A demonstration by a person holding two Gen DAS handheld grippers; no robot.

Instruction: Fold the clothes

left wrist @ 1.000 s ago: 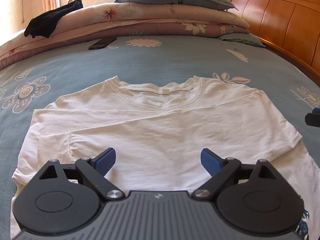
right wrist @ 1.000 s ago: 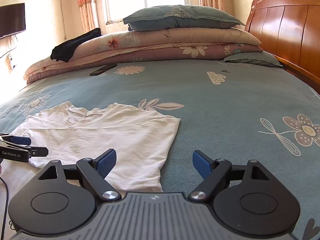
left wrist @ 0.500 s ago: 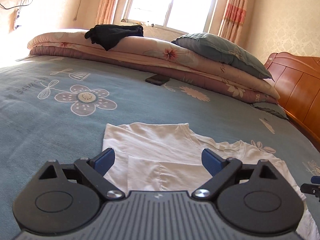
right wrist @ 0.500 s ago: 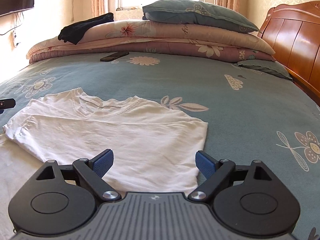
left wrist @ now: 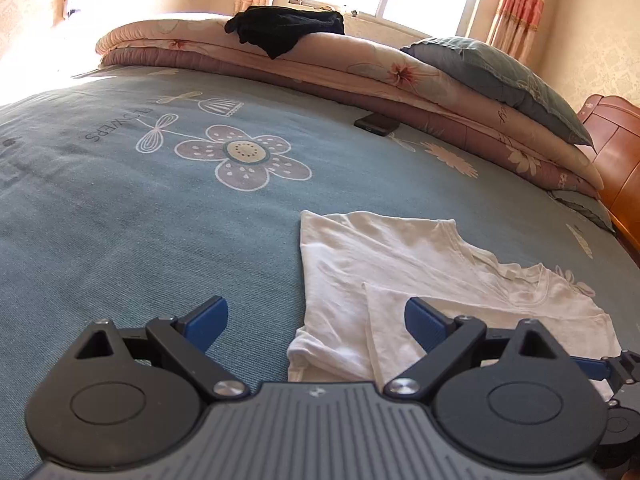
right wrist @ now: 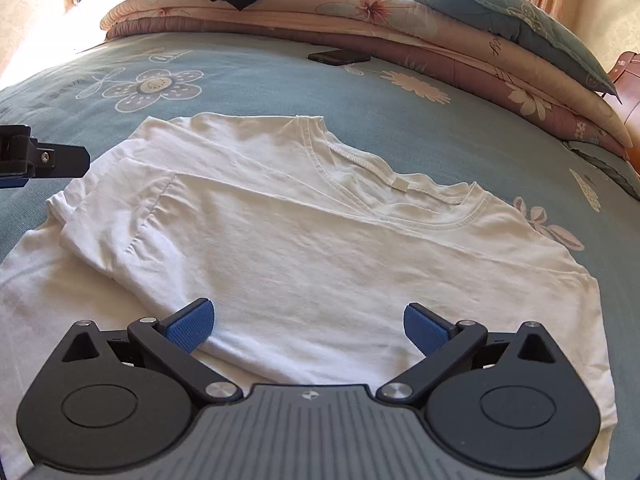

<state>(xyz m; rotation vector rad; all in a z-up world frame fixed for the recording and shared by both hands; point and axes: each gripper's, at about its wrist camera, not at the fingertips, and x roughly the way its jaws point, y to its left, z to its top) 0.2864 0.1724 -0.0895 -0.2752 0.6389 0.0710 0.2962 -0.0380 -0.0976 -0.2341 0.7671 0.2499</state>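
Both tools spread wide, holding nothing — right gripper (right wrist: 308, 326) hangs over the white T-shirt (right wrist: 304, 232), left gripper (left wrist: 316, 320) over the shirt's sleeve-side edge. Shirt lies flat on the bedspread (right wrist: 420, 120), one sleeve tucked in (partly folded). Light, limp, soft cloth — likely pinch at hem or shoulder edge. Beyond the shirt: phone (right wrist: 339, 57), then stacked quilts (right wrist: 400, 28).

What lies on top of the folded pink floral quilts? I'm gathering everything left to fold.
A crumpled black garment and a grey-blue pillow lie on the quilts; anything beneath them is hidden.
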